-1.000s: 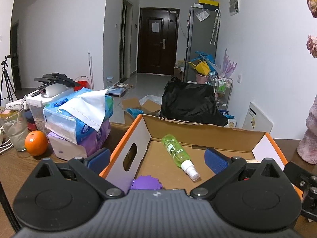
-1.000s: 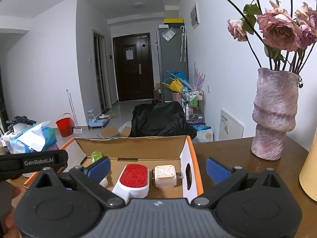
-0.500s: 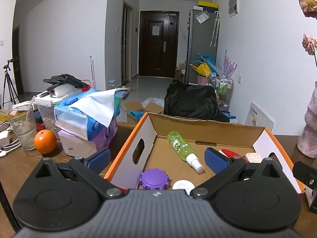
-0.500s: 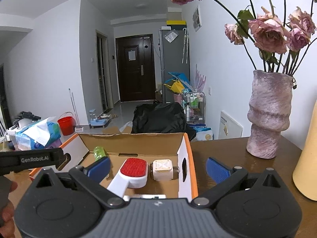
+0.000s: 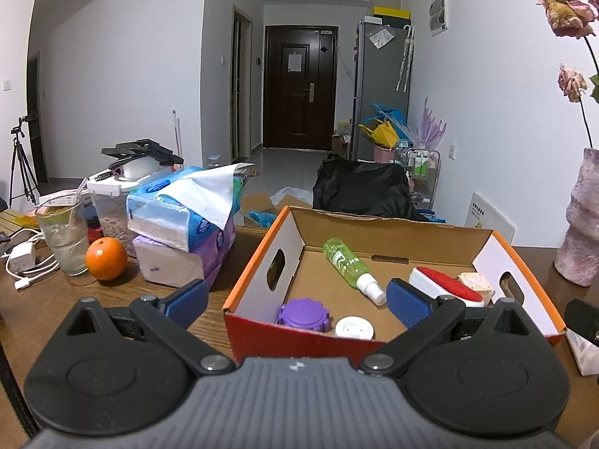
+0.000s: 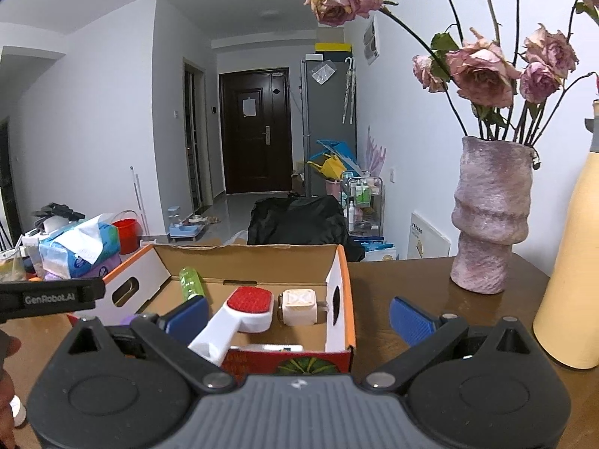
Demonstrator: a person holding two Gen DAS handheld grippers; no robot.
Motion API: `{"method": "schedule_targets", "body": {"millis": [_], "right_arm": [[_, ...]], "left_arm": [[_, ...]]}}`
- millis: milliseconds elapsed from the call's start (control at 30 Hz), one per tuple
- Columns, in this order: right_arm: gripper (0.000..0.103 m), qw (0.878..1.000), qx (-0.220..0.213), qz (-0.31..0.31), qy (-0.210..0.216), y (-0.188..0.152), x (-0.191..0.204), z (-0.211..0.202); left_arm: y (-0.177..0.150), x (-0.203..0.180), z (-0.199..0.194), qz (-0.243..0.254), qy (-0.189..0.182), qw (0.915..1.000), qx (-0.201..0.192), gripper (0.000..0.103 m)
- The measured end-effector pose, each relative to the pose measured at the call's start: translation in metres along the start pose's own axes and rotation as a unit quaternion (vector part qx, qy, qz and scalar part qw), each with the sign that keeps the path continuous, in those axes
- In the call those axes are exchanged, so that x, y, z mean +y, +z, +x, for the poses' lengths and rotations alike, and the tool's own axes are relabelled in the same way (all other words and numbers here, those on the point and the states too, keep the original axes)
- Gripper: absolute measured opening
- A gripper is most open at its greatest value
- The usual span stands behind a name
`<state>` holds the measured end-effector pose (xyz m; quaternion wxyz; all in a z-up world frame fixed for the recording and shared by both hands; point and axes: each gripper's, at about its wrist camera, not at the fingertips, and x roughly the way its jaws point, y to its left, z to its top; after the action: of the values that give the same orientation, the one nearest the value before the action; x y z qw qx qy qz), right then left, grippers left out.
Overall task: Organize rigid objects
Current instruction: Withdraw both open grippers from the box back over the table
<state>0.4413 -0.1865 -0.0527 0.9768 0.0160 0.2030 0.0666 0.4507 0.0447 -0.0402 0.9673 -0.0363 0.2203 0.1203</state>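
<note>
Both grippers are spread wide and holding nothing. The left gripper [image 5: 295, 299] sits at the bottom of its frame, in front of the cardboard box [image 5: 258, 262] in the middle. The right gripper [image 6: 297, 316] sits low in its own frame, straddling the box's right wall.

Everything rigid is already in the box: green spray bottle [image 5: 350, 262] lying tilted near the back, purple cap [image 5: 303, 311] and white round lid [image 5: 353, 327] side by side at the front wall, red-and-white brush [image 6: 243, 314] just beside a small beige cube [image 6: 299, 305] on the right.

Left of the box there's a stack of tissue packs [image 5: 183, 224], an orange [image 5: 106, 258] and a glass [image 5: 63, 234]. A pink vase [image 6: 490, 217] with dried roses stands at mid right in the right view, well apart from the box.
</note>
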Motion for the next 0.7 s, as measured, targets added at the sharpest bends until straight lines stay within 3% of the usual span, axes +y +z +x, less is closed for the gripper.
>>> {"method": "schedule_targets", "body": {"millis": [700], "right_arm": [[0.103,1.0,0.003,-0.006,0.0,-0.025,-0.008,-0.056]], "left_arm": [[-0.032,0.02,-0.06,0.02,0.004,0.9998,-0.007,0.103]]}}
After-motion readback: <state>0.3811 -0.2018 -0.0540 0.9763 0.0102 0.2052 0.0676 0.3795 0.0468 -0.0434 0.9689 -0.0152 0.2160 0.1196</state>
